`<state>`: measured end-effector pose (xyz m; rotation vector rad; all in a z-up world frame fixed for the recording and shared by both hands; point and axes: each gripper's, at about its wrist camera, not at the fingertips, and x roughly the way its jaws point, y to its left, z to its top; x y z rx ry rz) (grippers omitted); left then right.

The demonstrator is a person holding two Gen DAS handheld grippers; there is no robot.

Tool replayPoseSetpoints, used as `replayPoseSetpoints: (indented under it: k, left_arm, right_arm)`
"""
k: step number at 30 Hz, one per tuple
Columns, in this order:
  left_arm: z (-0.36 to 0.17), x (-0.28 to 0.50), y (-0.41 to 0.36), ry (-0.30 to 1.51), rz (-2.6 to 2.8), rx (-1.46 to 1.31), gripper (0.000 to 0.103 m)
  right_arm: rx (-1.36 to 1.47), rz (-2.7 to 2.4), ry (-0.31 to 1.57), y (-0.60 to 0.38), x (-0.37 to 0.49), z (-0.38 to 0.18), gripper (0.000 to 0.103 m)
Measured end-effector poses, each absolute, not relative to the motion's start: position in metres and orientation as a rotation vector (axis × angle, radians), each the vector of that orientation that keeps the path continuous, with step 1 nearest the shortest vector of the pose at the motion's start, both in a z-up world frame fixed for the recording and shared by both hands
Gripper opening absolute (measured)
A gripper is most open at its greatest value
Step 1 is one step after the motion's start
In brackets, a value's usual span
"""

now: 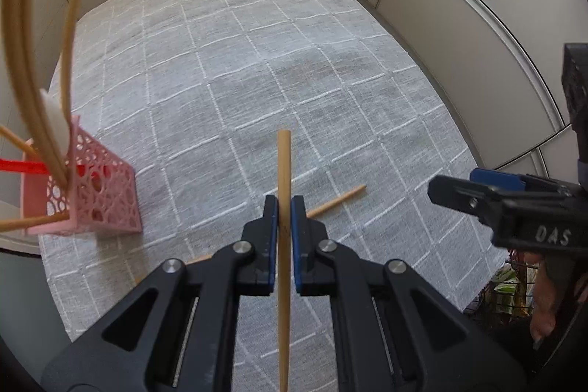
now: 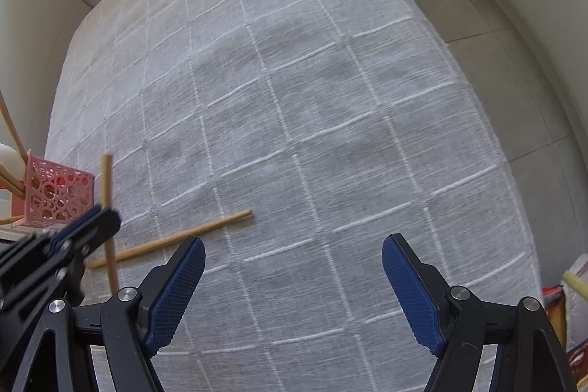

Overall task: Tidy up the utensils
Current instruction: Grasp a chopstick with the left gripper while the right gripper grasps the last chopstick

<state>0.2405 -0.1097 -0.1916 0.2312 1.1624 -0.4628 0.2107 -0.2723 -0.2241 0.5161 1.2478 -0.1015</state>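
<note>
Our left gripper [image 1: 283, 208] pinches one wooden chopstick [image 1: 284, 171] upright above the grey checked tablecloth [image 1: 257, 61]. Our right gripper [image 2: 293, 254] hangs spread wide. Beyond, a second chopstick [image 2: 172, 239] lies flat; farther left stands the pink holder [image 1: 99, 193].

Left claw [image 1: 283, 208] clamped, right claw [image 2: 293, 247] apparently agape.

A grey tablecloth [image 2: 294, 135] with a white grid covers the table, and on it we've got a pink perforated holder [image 1: 99, 193] standing at the left edge with utensils poking out, and one wooden chopstick [image 2: 176, 237] lying flat near it.
</note>
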Motion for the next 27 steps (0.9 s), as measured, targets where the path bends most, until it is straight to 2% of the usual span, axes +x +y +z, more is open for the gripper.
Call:
replayPoseSetpoints:
  k: [13,18,25,27]
  left_arm:
    - [-0.189,0.219,-0.035,1.185,-0.455,0.087,0.008]
    - [-0.187,0.217,-0.019,1.182,-0.463,0.08,0.008]
    - [-0.186,0.217,-0.007,1.185,-0.474,0.062,0.008]
    - [-0.186,0.217,-0.007,1.185,-0.479,0.064,0.008]
  right_arm:
    - [0.659,-0.095,1.373,-0.226,0.247,-0.274,0.082]
    - [0.663,-0.127,1.395,-0.204,0.262,-0.287,0.07]
    - [0.609,-0.237,1.326,-0.177,0.281,-0.286,0.063]
    - [0.586,-0.279,1.303,-0.173,0.286,-0.285,0.054]
